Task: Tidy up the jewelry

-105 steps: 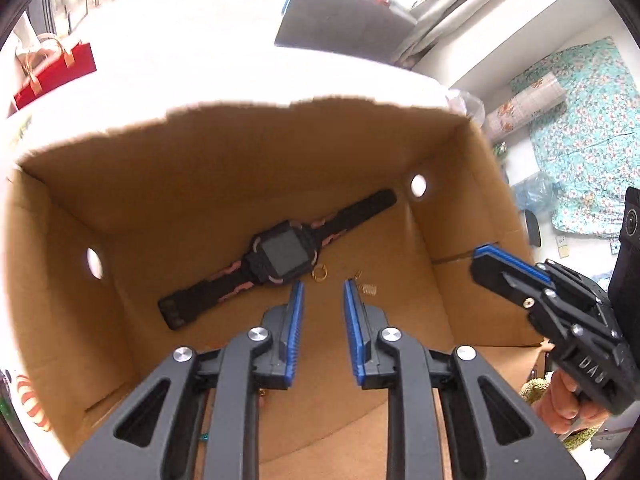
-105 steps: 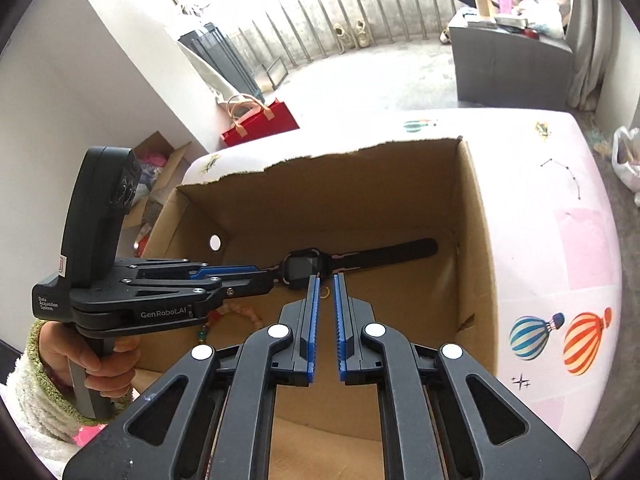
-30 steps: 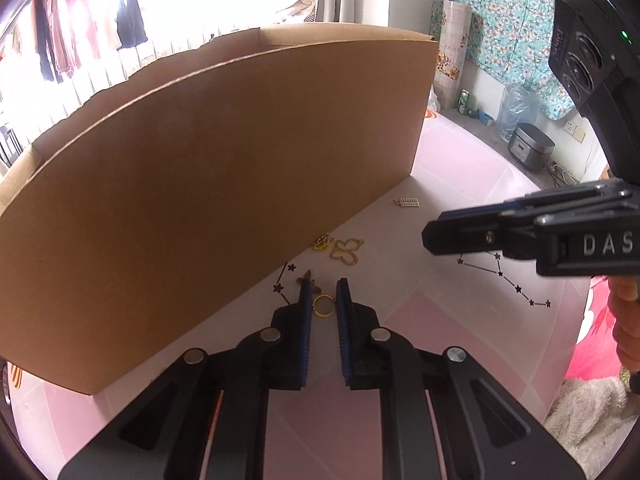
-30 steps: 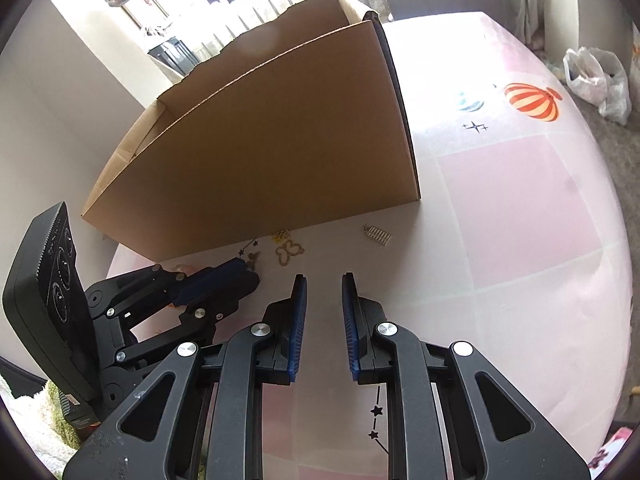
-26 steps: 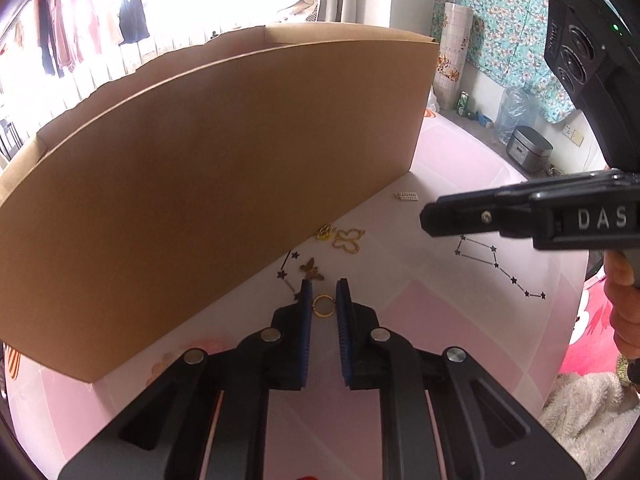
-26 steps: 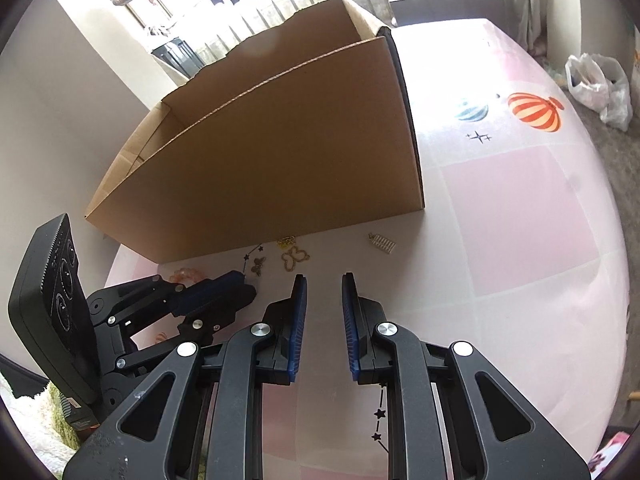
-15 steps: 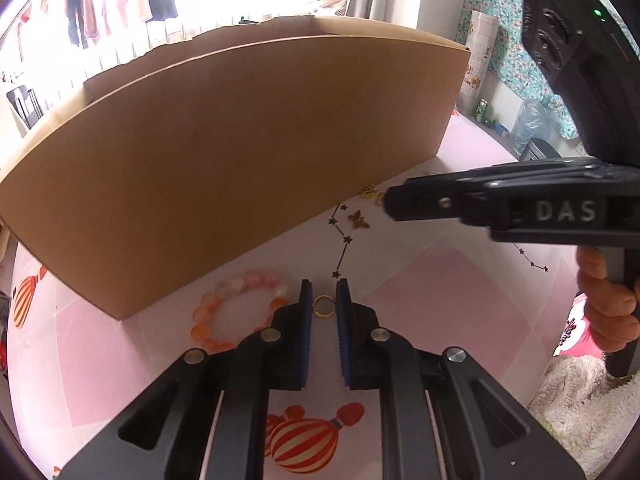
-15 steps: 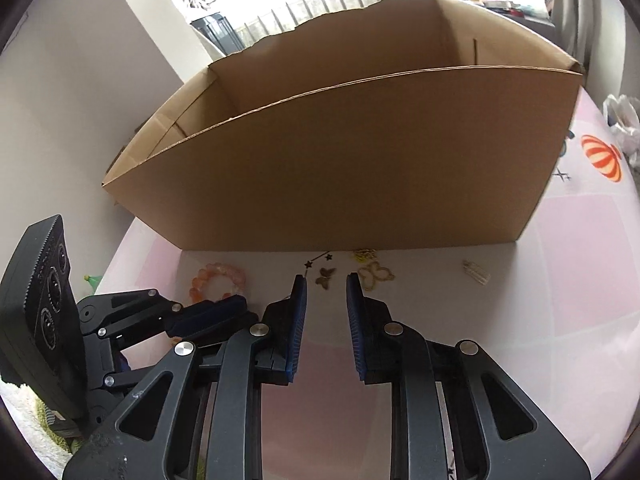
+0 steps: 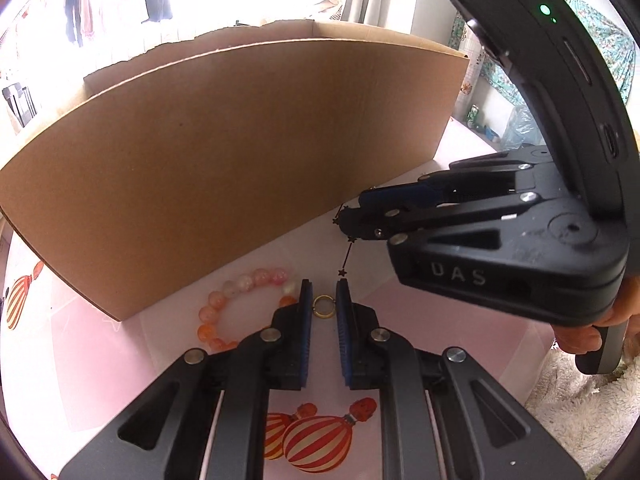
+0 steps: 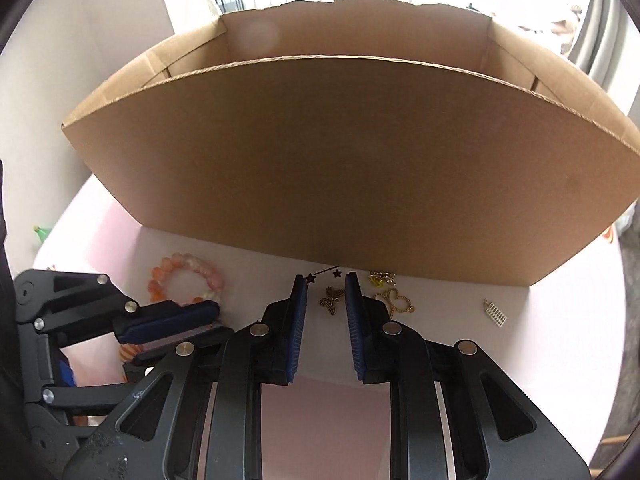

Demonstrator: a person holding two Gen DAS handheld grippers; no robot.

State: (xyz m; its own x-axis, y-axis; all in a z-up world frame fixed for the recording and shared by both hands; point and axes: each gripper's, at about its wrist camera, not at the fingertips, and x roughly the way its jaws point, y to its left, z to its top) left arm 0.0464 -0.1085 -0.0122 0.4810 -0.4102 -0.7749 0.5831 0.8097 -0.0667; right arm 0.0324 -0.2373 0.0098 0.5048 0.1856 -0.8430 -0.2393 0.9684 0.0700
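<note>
Your left tool pinches a small gold ring between its blue pads, held above the pink surface. At ten o'clock from the ring, a bracelet of orange and pink beads lies on the surface just beside the near corner of the cardboard box, which fills the view from nine to one o'clock. At two o'clock your right tool reaches in from the right edge, tips close to the box wall, with a hand gripping its handle at four o'clock. Printed hot-air balloons show at six o'clock.
</note>
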